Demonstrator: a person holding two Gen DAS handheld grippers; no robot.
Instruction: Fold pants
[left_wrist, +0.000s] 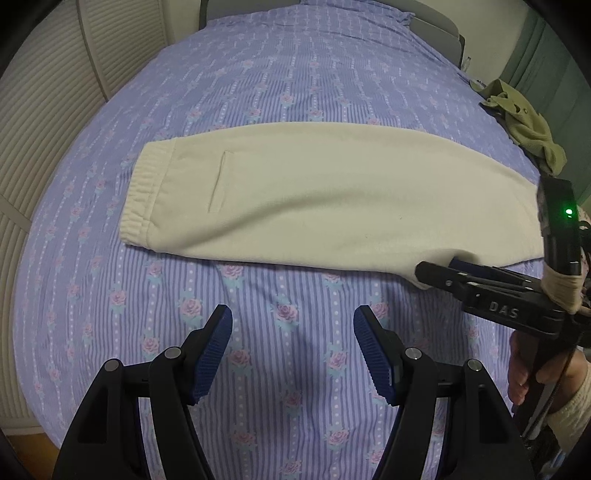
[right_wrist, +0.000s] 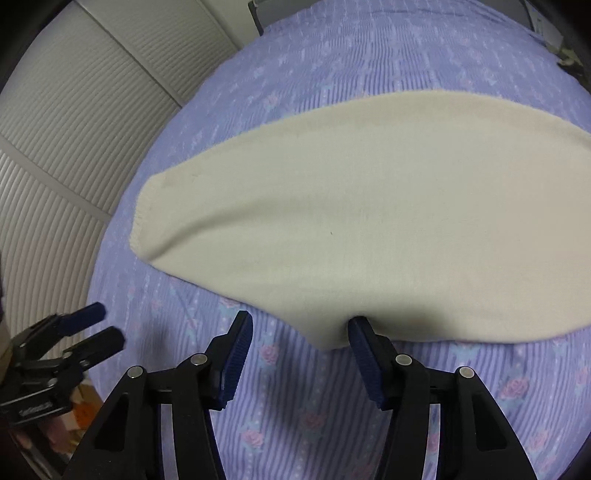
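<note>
Slatted white doors (left_wrist: 44, 122) curve down the left of the frame, and a bed (left_wrist: 295, 66) in lilac striped sheeting with little roses fills nearly everything else. One pair of cream pants (left_wrist: 295, 199) lies flat across the middle of the left wrist view, folded lengthwise, waistband at centre left, legs running off right. One olive cloth (left_wrist: 524, 118) sits crumpled at the upper right edge of the bed.

Two grippers in play. The left gripper (left_wrist: 292, 332), bottom centre, hangs with jaws well apart over bare sheet, nothing between them. The right gripper (right_wrist: 301, 332) is at the pants' near edge: jaws apart, one finger (right_wrist: 360, 332) tucked just under the cloth hem, the other clear on the sheet, no pinch. A hand (left_wrist: 528, 369) shows lower right.
</note>
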